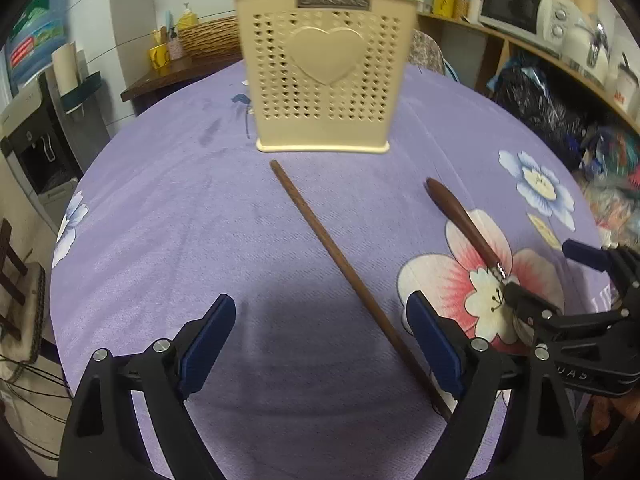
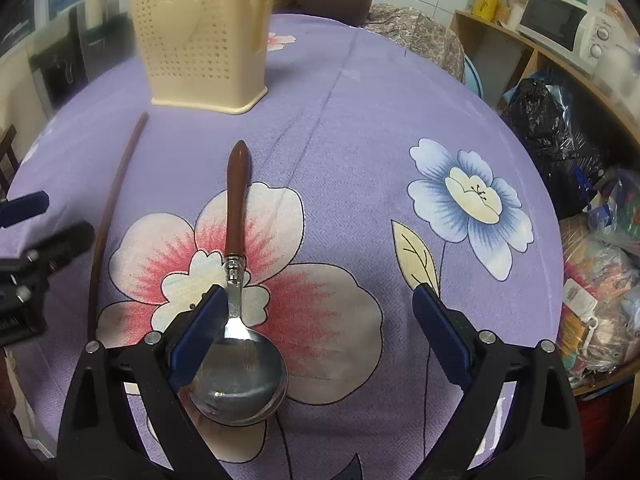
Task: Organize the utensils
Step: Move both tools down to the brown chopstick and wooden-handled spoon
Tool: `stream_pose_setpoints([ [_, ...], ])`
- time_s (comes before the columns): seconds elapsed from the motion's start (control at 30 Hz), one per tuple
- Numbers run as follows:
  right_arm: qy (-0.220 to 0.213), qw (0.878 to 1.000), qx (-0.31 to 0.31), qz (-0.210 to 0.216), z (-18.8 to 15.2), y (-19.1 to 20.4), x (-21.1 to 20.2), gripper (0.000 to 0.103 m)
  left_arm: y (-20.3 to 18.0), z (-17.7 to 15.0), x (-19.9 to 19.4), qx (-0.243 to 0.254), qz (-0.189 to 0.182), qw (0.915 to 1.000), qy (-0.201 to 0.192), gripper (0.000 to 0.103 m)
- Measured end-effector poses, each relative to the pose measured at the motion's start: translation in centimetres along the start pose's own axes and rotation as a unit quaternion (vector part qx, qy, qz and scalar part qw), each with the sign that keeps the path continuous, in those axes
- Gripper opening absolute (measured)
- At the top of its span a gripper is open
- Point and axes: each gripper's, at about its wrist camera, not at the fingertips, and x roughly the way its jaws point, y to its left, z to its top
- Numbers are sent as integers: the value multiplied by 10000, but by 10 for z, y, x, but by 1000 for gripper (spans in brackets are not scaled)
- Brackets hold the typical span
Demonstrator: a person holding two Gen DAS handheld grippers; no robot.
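Left hand-held gripper (image 1: 320, 340) hangs over the table (image 1: 160, 220), jaws wide, nothing pressed. Chopstick (image 1: 344, 268) lies on the cloth between its fingers, running diagonally from near the holder's foot down under the right-side finger; contact with that finger cannot be told.

Right hand-held gripper (image 2: 320, 328) also spread wide, nothing gripped. Spoon (image 2: 236, 280) lies flat on the pink flower print, brown handle pointing away toward the holder, steel bowl near the camera. Its neck sits right against the left-side pad (image 2: 200, 332); the other pad stands well apart.

Holder (image 1: 320, 72): cream, perforated, heart on the front, upright at the far middle of the table, with several utensils already standing in it.

Surface: purple cloth with pink and blue flowers, a seam running away past the holder.

Room: shelf with microwave (image 2: 560, 28) and jars at right, dark bags (image 2: 548, 120) packed below it; water dispenser (image 1: 36, 148) and a chair at left; wicker basket (image 1: 208, 36) behind.

Table edge curves off close on both sides. Bare cloth lies open right of the spoon and left of the chopstick.
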Motion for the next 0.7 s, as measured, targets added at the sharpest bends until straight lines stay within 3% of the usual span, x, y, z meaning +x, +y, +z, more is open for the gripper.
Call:
stream_pose_setpoints([
  [0.4,-21,10000,63,-12,-1,1,1,93,-24,-13,3,501,162,9985,162,87],
  [0.53,-24,10000,33,-36,0,1,1,94,-14,-22,-3,613,187,9978,187,88],
  [0.7,-34,10000,70,-26,-1,-1,1,95,16,-28,-8,301,305,9987,293,89],
])
